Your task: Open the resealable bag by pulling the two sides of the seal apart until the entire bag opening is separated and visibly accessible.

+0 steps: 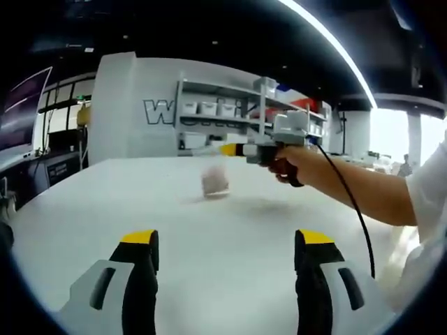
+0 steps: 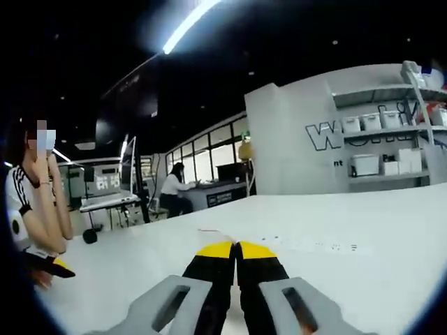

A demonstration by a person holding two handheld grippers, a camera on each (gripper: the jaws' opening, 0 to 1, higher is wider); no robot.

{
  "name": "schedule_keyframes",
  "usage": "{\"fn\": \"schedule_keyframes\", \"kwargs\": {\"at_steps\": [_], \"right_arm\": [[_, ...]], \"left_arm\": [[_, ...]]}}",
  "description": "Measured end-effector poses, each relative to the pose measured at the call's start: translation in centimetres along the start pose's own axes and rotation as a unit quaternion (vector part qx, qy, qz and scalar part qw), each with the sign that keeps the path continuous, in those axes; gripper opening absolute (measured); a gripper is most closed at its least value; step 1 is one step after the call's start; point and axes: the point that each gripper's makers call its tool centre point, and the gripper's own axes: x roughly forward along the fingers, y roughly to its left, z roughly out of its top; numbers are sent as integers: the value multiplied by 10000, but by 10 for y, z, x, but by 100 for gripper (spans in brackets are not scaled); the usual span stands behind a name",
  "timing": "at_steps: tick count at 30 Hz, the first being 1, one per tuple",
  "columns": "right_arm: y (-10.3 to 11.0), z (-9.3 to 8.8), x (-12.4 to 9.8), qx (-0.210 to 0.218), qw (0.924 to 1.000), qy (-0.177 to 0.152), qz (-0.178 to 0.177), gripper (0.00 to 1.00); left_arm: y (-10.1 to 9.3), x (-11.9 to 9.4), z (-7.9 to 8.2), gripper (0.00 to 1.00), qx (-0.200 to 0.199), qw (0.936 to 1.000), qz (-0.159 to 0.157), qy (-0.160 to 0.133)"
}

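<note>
Left gripper view, left gripper [image 1: 227,248]: jaws spread wide at frame bottom, holding nothing; black fingers, yellow tips, grey housings.
Left gripper view, right gripper [image 1: 230,149]: enters from frame right at centre height, carried by a hand [image 1: 290,166] with a black cable trailing; yellow tip points left.
Left gripper view, resealable bag [image 1: 214,183]: hangs blurred just below that yellow tip, above the white table [image 1: 105,202]; small, translucent, pale contents. Contact at the tip cannot be resolved.
Left gripper view, background: shelf unit [image 1: 237,115] with white bins, upper centre.
Right gripper view, right gripper [image 2: 235,250]: jaws pressed together at bottom centre; a thin clear edge, likely the bag [image 2: 209,234], runs from the tips toward left of centre. Grip judged probable, not certain.
Right gripper view, surroundings: matte white table [image 2: 391,237]; seated person [image 2: 35,202] at frame left.
Step in hand: one seal side apparently pinched and lifted; seal not yet parted.
Next move: left gripper must close on the opposite seal lip, then pull apart. Film is thin and limp.
</note>
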Motion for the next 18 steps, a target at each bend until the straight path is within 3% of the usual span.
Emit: {"fn": "schedule_keyframes", "kwargs": {"at_steps": [12,18], "right_arm": [[-6,4,-2,158,9998,-101,54,0],[16,3,-17,214,9996,-170,106,0]], "left_arm": [[-3,0,0,79,-11,10000,-51,-7],[-6,-1,-1,79,-21,10000,-73,-13]]}}
